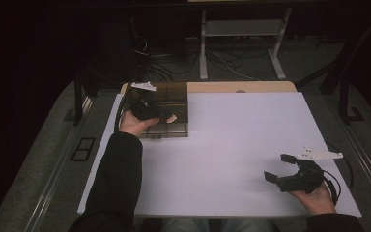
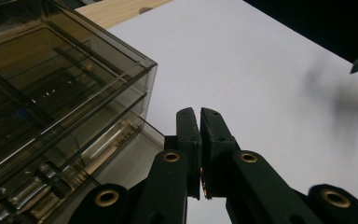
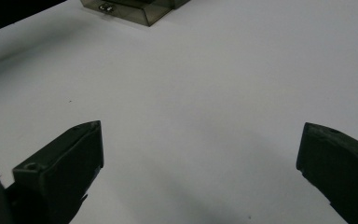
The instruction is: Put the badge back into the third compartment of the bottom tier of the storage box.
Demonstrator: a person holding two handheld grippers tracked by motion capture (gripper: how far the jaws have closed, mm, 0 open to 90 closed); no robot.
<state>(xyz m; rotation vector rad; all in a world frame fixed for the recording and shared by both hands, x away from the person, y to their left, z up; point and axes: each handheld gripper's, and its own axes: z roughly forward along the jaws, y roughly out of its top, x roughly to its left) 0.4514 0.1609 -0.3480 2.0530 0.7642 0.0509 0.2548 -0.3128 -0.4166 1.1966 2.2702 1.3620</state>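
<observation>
A smoked see-through drawer box [image 1: 174, 99] stands at the table's far left. In the left gripper view the box [image 2: 51, 88] rises to the left, and its lower drawer [image 2: 126, 151] sticks out a little. My left gripper [image 1: 165, 115] hovers at the box's front, its jaws shut [image 2: 200, 117] with nothing between them. Near the front right edge my right gripper [image 1: 279, 167] rests low over the table. Its jaws stand wide open [image 3: 200, 135] and empty. Far ahead of it sits the box [image 3: 135, 8], a small metal knob on its front.
A white sheet [image 1: 232, 145] covers the table, with a strip of bare wood [image 1: 241, 87] at the far edge. A person's dark sleeve [image 1: 118, 179] lies along the left side. Cables and a desk frame [image 1: 241, 43] are on the floor beyond.
</observation>
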